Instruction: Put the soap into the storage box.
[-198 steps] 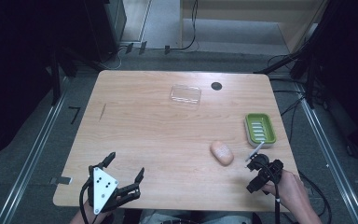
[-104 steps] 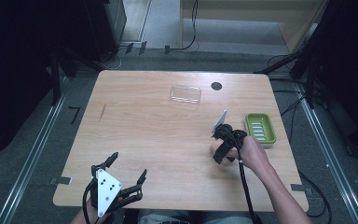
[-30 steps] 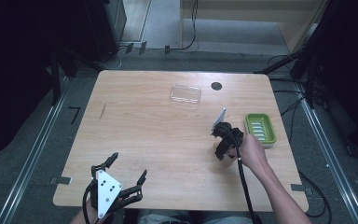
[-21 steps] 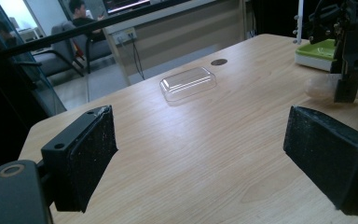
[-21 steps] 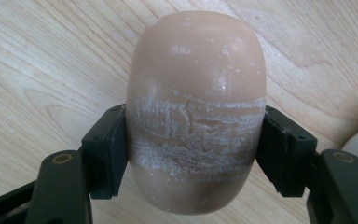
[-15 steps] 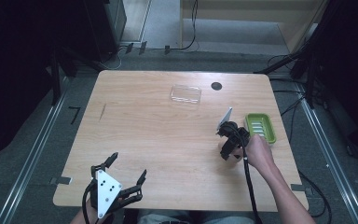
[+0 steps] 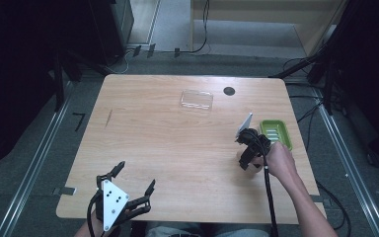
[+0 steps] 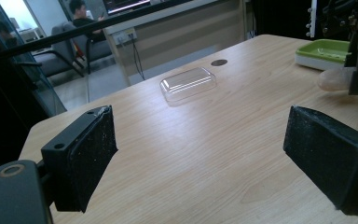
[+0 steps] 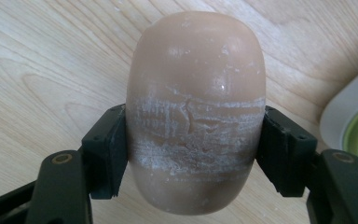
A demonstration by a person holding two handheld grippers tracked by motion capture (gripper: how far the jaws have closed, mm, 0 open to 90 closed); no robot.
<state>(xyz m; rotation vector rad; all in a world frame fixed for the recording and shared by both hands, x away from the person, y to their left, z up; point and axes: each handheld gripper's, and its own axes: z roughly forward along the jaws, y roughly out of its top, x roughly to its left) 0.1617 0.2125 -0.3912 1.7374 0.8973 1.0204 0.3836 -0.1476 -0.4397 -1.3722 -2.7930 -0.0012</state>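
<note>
A pinkish oval bar of soap is clamped between the jaws of my right gripper, just over the wooden table. From above, my right gripper sits right of the table's centre, close to the left side of a green soap dish. The dish's pale rim shows at the right edge of the right gripper view. My left gripper rests at the front left edge, open, with nothing between its pads.
A clear plastic lid lies at the back middle of the table, with a small black round hole just to its right. The person's right hand and forearm come in from the bottom right.
My right gripper came from the front right to the soap, shut on it, and has shifted it a little toward the green dish. The left gripper has stayed put.
</note>
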